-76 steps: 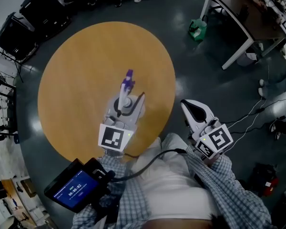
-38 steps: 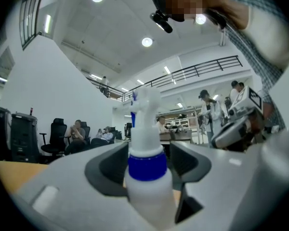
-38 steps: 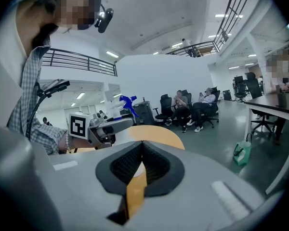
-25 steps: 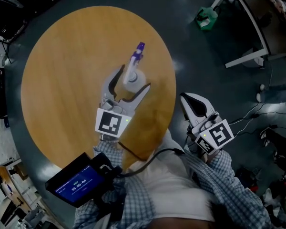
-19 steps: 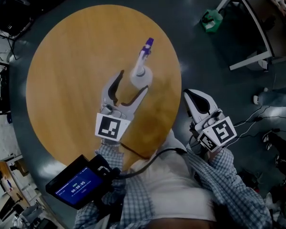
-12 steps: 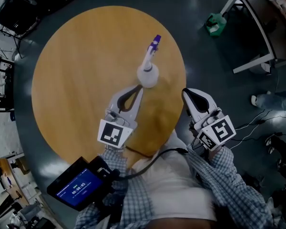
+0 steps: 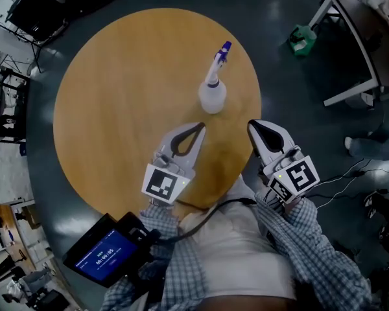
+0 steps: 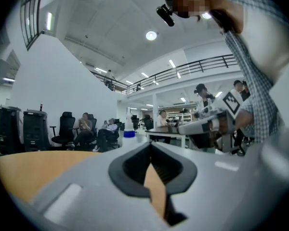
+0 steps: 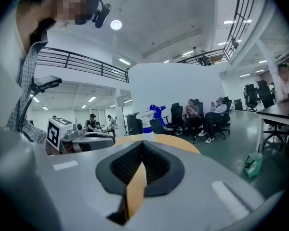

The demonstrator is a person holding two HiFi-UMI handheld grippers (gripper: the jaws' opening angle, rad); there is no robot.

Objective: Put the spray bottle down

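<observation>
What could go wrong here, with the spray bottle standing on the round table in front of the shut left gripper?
The spray bottle stands upright, tall and narrow, just ahead of the closed tips of the left gripper; a small forward push would probably topple it. It also stands toward the right side of the table, so a fallen bottle might roll off. The right gripper hangs shut beside the table rim and could bump it.
</observation>
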